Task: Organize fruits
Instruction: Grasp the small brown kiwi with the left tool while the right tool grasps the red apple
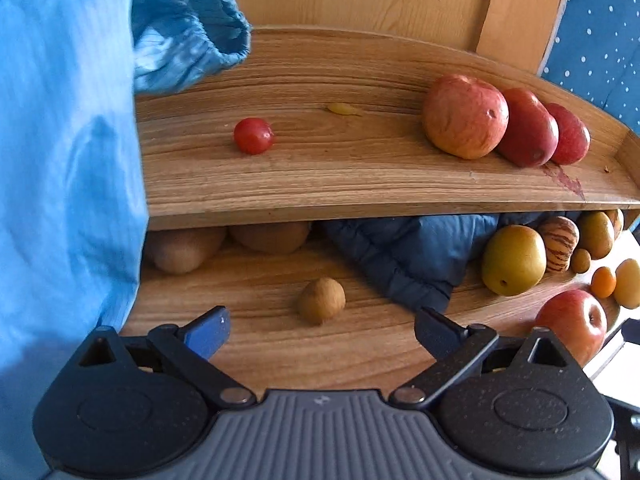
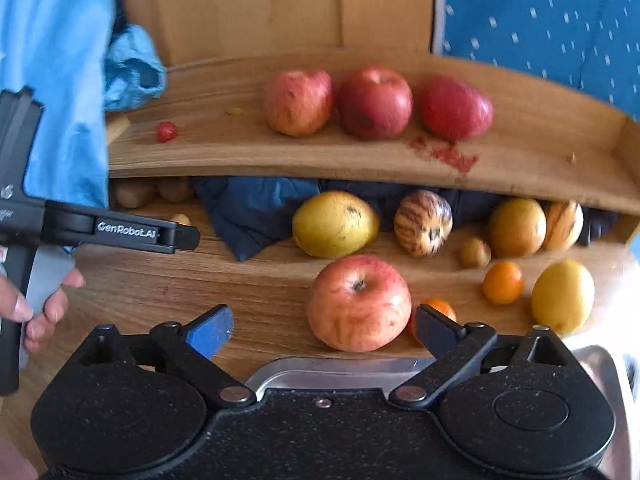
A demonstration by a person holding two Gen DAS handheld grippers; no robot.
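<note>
Right claw (image 2: 324,330): fingers spread wide, nothing between them; a pink-red apple (image 2: 359,303) sits on the lower shelf (image 2: 160,280) just ahead, in line with the gap, apart from both tips. A small orange fruit (image 2: 438,308) is partly hidden behind the right fingertip. Beyond: yellow-green pear (image 2: 334,224), striped melon-like fruit (image 2: 423,223), orange (image 2: 503,282), yellow fruit (image 2: 563,296). Upper shelf (image 2: 240,156): three red apples (image 2: 375,103) in a row, one cherry tomato (image 2: 166,131) well to their left, a red smear beside the rightmost apple. A metal tray edge (image 2: 340,372) shows below the claw, mostly covered. Left claw (image 1: 322,332): fingers spread, empty, a small brown round fruit (image 1: 321,300) on the lower shelf just ahead, untouched. Brown fruits (image 1: 188,252) at the rear are shadowed and hard to identify; dark blue cloth (image 1: 400,256) is bunched under the upper shelf. Blue sleeve fabric (image 1: 68,160) blocks the left side of that view. In the right view, a hand (image 2: 36,308) grips the left device's handle, held level, pointing right
</note>
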